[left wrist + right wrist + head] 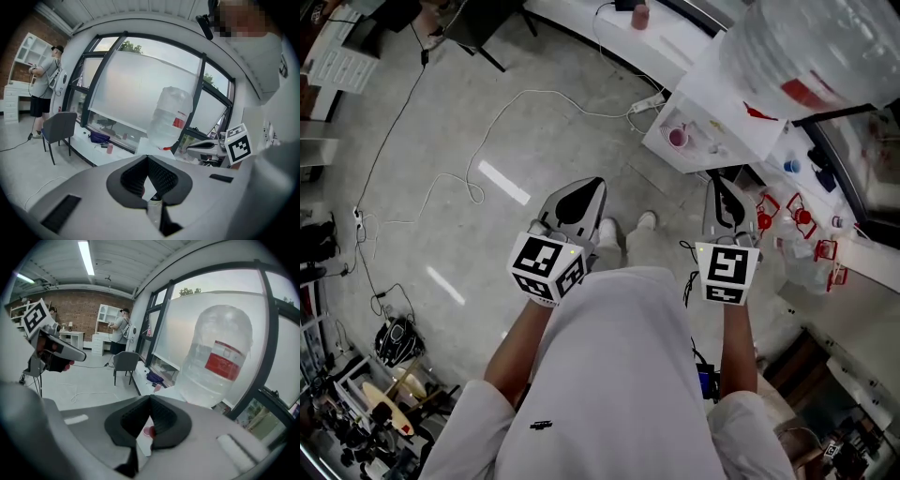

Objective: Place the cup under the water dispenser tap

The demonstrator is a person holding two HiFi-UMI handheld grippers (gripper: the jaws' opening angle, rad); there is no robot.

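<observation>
A small pink cup [678, 138] stands on the white front shelf of the water dispenser [727, 89], below the big clear bottle [811, 47]. In the head view my left gripper [589, 185] and right gripper [719, 180] are held side by side above the floor, short of the dispenser. Both have their jaws together with nothing between them. The right gripper view looks toward the bottle [215, 362], and the pink cup [149, 431] shows through the gap behind the shut right gripper [150, 400]. From the left gripper [147, 160], the bottle [171, 115] and the right gripper's marker cube [238, 146] are ahead.
A white ledge [619, 37] under the window carries a second pink cup [639, 16]. A power strip [647, 103] and cables [487, 150] lie on the floor. A grey chair [58, 129] and a standing person [44, 79] are far left. Red-tagged clutter [797, 220] sits right of the dispenser.
</observation>
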